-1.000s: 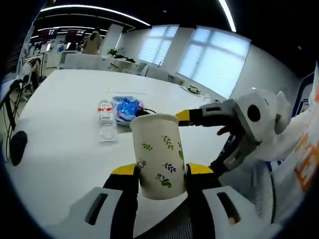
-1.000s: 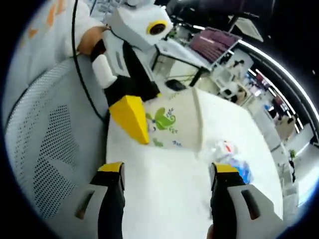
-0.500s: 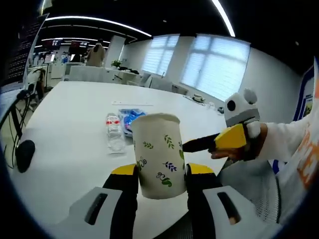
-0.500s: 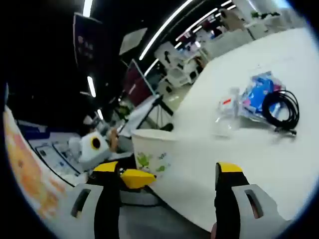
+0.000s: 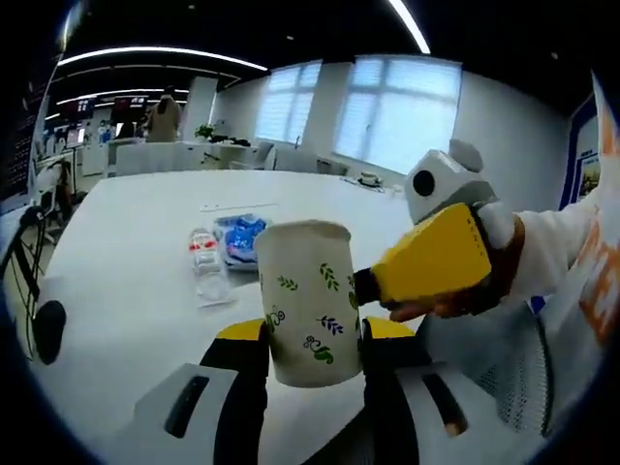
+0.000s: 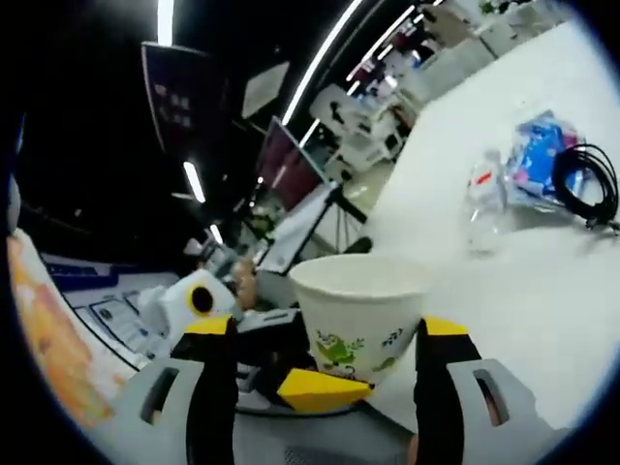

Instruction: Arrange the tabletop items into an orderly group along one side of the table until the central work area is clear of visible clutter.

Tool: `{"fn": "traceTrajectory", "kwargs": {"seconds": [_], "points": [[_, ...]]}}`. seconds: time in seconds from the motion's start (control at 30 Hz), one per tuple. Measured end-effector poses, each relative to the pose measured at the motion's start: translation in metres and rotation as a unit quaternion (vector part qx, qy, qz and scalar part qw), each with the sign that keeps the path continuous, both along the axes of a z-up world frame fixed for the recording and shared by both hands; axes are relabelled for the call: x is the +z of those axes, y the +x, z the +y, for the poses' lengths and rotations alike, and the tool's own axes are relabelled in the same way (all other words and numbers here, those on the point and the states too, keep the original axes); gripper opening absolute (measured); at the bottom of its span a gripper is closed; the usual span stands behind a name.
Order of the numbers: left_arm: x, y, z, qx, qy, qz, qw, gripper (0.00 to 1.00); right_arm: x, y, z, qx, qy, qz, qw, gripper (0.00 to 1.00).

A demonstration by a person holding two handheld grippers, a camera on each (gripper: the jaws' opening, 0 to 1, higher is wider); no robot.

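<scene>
Between my left claw's (image 5: 302, 334) yellow pads sits the leaf-printed paper cup (image 5: 306, 300), pinched upright, long axis vertical and open mouth facing up, raised off the white table (image 5: 126, 291). My right claw (image 6: 325, 334) hangs wide open around the cup without touching it. I judge this the carrying step; next I should set it beside the plastic bottle (image 5: 205, 263) and blue packet (image 5: 242, 235) ahead.

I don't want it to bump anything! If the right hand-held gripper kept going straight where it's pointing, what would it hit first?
Most likely the paper cup. It stands right between and just ahead of the right hand-held gripper's open jaws, held by the left hand-held gripper. Depth is hard to judge, but nothing looks nearer.
</scene>
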State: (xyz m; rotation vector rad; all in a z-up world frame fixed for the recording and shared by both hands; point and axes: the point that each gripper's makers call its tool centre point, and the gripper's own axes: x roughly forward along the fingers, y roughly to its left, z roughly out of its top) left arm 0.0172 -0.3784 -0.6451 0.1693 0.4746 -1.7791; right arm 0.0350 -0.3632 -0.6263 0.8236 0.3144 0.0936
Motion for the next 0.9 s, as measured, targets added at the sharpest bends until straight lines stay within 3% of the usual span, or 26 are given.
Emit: {"fn": "traceTrajectory", "kwargs": {"seconds": [0.07,0.17,0.33,0.47,0.6,0.67,0.9], "points": [[0.001,-0.001,0.000,-0.002,-0.005,-0.009,1.0000,0.37,-0.010,-0.001,0.001,0.000,0.004,0.019,0.9998,0.70],[0.000,-0.006,-0.001,-0.014,-0.003,-0.017,0.9997,0.37,-0.008,0.002,0.002,-0.007,0.027,0.012,0.9995,0.66],[0.000,-0.002,-0.001,-0.009,-0.003,-0.014,0.9999,0.37,-0.010,-0.001,-0.011,-0.021,-0.004,0.013,0.9997,0.47],[-0.001,-0.005,-0.001,-0.014,-0.004,-0.031,0.9994,0.37,-0.010,-0.003,-0.009,-0.002,-0.020,0.021,0.9996,0.46],[-0.005,-0.005,-0.002,-0.017,0.001,-0.042,0.9990,0.38,-0.013,-0.003,-0.007,0.018,-0.086,0.034,0.9955,0.44],[-0.005,-0.004,-0.002,-0.013,0.001,-0.044,0.9990,0.38,-0.012,-0.002,-0.007,0.017,-0.102,0.033,0.9941,0.43],[-0.009,0.000,-0.002,-0.007,0.010,-0.067,0.9977,0.38,-0.015,0.000,-0.009,0.006,-0.115,0.031,0.9929,0.42]]}}
